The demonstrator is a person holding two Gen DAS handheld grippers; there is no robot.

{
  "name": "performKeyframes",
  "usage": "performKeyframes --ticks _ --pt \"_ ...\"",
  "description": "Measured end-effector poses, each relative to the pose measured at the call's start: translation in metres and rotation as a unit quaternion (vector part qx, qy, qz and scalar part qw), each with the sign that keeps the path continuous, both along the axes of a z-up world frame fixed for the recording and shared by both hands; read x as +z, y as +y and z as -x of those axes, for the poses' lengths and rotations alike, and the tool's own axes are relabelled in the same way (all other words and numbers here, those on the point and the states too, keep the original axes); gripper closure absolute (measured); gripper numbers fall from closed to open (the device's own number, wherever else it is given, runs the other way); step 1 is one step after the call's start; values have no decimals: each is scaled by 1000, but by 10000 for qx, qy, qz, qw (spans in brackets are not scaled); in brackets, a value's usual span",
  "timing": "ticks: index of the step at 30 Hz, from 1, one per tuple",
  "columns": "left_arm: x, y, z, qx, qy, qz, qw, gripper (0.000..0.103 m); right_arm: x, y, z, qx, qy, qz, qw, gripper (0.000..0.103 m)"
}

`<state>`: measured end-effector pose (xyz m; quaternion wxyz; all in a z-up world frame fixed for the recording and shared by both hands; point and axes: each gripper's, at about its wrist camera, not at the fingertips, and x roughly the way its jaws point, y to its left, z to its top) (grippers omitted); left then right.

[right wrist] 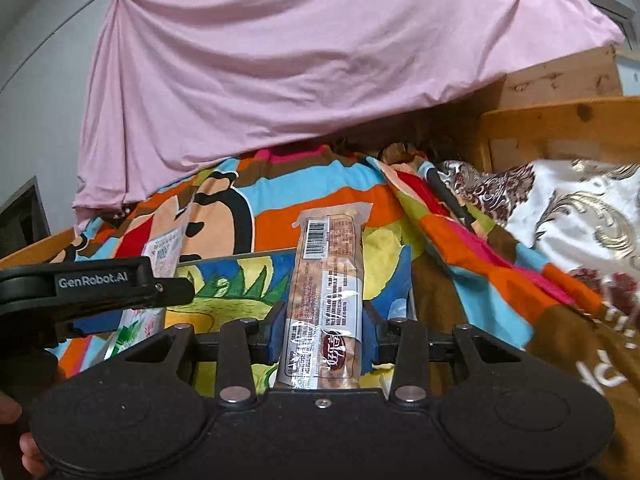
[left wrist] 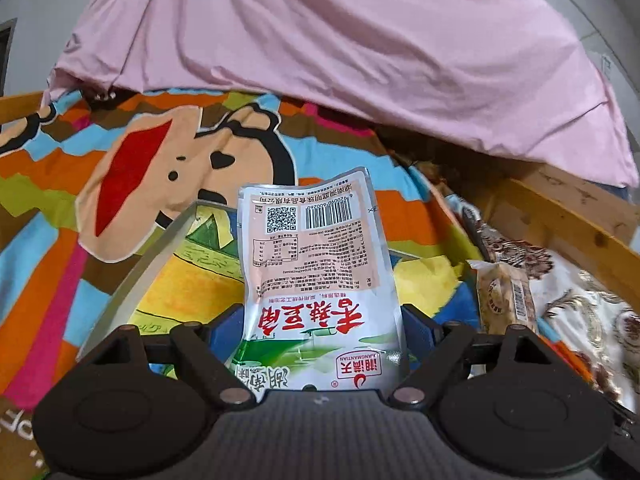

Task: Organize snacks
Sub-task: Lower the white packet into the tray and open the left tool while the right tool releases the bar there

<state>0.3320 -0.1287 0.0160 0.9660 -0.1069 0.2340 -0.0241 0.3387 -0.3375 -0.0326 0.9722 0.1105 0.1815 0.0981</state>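
Note:
My left gripper (left wrist: pixel 322 330) is shut on a white and green snack pouch (left wrist: pixel 316 264) with red lettering, barcode end pointing away, held above a shallow tray (left wrist: pixel 132 280) with a painted picture. My right gripper (right wrist: pixel 324 336) is shut on a long clear pack of nut bars (right wrist: pixel 326 280) and holds it over the tray's right part (right wrist: pixel 240 258). The nut bar pack also shows at the right in the left wrist view (left wrist: pixel 506 298). The left gripper's body (right wrist: pixel 92 284) and its pouch (right wrist: pixel 164 254) show at the left in the right wrist view.
A colourful cartoon blanket (left wrist: pixel 132 168) covers the surface under the tray. A pink sheet (left wrist: pixel 360 40) hangs behind. A wooden frame (left wrist: pixel 560 216) and a white and gold patterned cloth (right wrist: pixel 580 208) lie to the right.

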Motion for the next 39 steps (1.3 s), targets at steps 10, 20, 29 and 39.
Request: performKeyframes --ticks 10,20,29,39 --pt "-23 -13 -43 -94 563 -609 9965 18 -31 22 -31 196 507 299 9981 63" --pt "-46 -21 -58 -161 1017 -873 9908 16 -37 27 -39 233 706 395 9965 62" --pt "-45 -6 -55 -238 1108 -451 9925 10 -22 21 -30 127 542 409 9976 44" --pt "-9 17 -17 -89 591 201 9980 3 35 -5 13 -242 -45 276 9993 15"
